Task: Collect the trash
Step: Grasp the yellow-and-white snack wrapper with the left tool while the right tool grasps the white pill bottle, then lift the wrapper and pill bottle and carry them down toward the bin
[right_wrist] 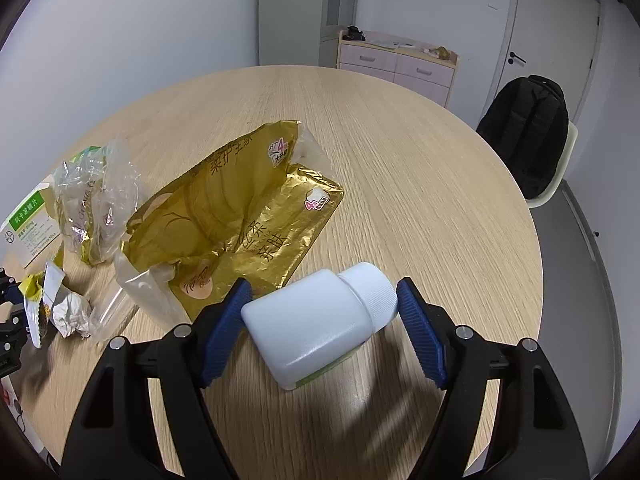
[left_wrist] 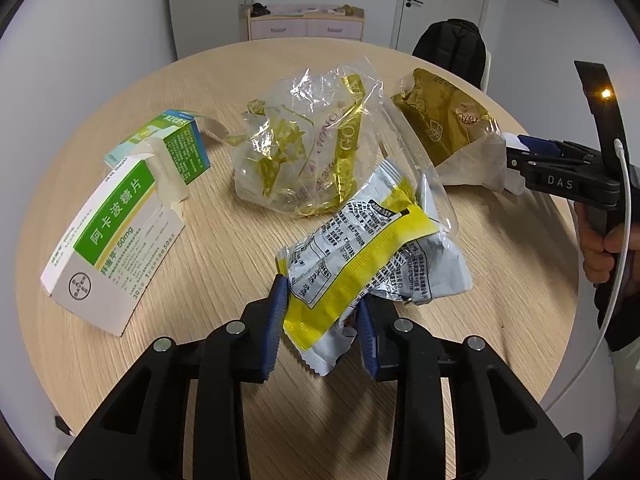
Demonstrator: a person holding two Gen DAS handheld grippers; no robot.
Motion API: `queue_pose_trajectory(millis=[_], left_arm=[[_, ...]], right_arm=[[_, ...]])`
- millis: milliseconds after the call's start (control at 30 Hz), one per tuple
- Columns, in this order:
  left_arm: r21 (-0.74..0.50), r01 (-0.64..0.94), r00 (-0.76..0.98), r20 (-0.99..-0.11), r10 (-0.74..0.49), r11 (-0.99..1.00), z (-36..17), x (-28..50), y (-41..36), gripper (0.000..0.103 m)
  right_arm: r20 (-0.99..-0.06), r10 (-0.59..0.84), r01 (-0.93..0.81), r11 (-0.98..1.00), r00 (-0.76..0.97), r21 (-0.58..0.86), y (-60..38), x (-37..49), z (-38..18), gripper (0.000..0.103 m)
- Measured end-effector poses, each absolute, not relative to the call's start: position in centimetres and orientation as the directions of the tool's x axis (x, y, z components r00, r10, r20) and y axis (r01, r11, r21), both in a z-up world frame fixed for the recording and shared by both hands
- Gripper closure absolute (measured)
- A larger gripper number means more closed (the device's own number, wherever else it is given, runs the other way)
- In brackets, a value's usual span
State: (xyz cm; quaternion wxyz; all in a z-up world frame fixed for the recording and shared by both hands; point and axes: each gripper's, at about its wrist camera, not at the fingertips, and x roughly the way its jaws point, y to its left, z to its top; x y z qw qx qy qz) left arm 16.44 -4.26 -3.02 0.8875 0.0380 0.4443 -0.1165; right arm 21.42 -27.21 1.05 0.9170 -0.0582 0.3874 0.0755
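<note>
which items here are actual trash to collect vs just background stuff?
Trash:
- silver-yellow snack wrapper, in left gripper
- white bottle, between right gripper fingers
- gold bag
- clear wrapper
- two medicine boxes

Background:
- backpack
- dresser

A small plain office or meeting room. A round wooden desk [right_wrist: 400, 152] fills it. Behind the desk stand a pale drawer unit [right_wrist: 396, 66], a white door [right_wrist: 556, 40] and a chair holding a black backpack [right_wrist: 528, 132].

Crumpled silver-yellow wrapper [left_wrist: 360, 256] lifted; white bottle [right_wrist: 320, 320] on side.
</note>
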Motion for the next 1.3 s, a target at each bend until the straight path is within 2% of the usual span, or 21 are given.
queue_pose_trajectory(millis=[333, 900, 1300], left_arm=[[-0.066, 0.212, 0.592, -0.785, -0.182, 0.975, -2.5, 15.8, -3.8, 0.079], [-0.090, 0.132, 0.623, -0.767, -0.154, 0.987, -1.3, 13.0, -3.0, 0.082], [-0.098, 0.079, 0.649, -0.751, -0.126, 0.992, -0.7, 8.9, -2.9, 0.083]], right_arm=[[-0.714, 0.085, -0.154, 0.987, 0.695, -0.033, -27.4, 20.6, 1.3, 0.032], [-0.680, 0.059, -0.106, 0.994, 0.731, -0.028, -26.9, 16.4, 3.2, 0.032], [-0.646, 0.056, -0.093, 0.995, 0.761, -0.024, -26.2, 10.4, 4.6, 0.032]])
